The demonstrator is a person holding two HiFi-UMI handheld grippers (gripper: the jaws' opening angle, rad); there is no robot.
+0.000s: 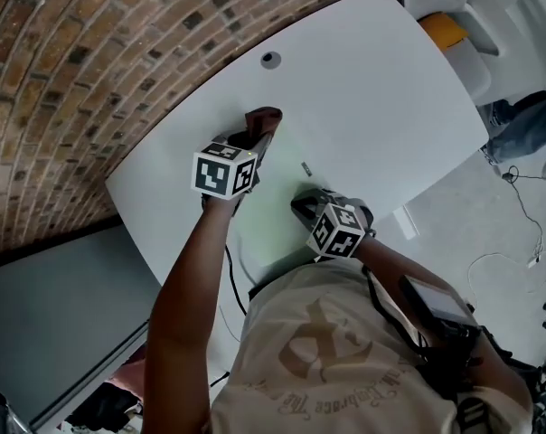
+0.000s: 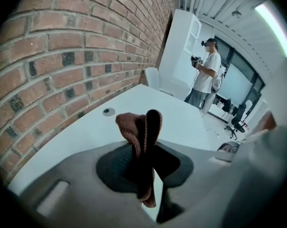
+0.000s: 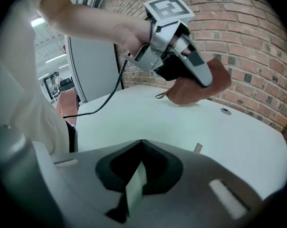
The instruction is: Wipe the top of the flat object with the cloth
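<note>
A brown knitted cloth (image 1: 263, 118) (image 2: 138, 137) is pinched in my left gripper (image 1: 258, 139) (image 2: 146, 144), which is shut on it. In the right gripper view the left gripper (image 3: 193, 70) holds the cloth (image 3: 200, 87) low, its lower edge on the white table (image 1: 372, 89). The flat object is a thin pale green sheet (image 1: 275, 220) lying on the table. My right gripper (image 1: 302, 206) (image 3: 136, 177) is shut on the sheet's near edge (image 3: 135, 189).
A small metal piece (image 1: 305, 168) (image 3: 197, 147) lies on the table right of the sheet. A round cable grommet (image 1: 270, 59) (image 2: 108, 111) sits near the brick wall (image 1: 92, 70). A person (image 2: 205, 72) stands beyond the table. A black cable (image 3: 103, 103) trails from the left gripper.
</note>
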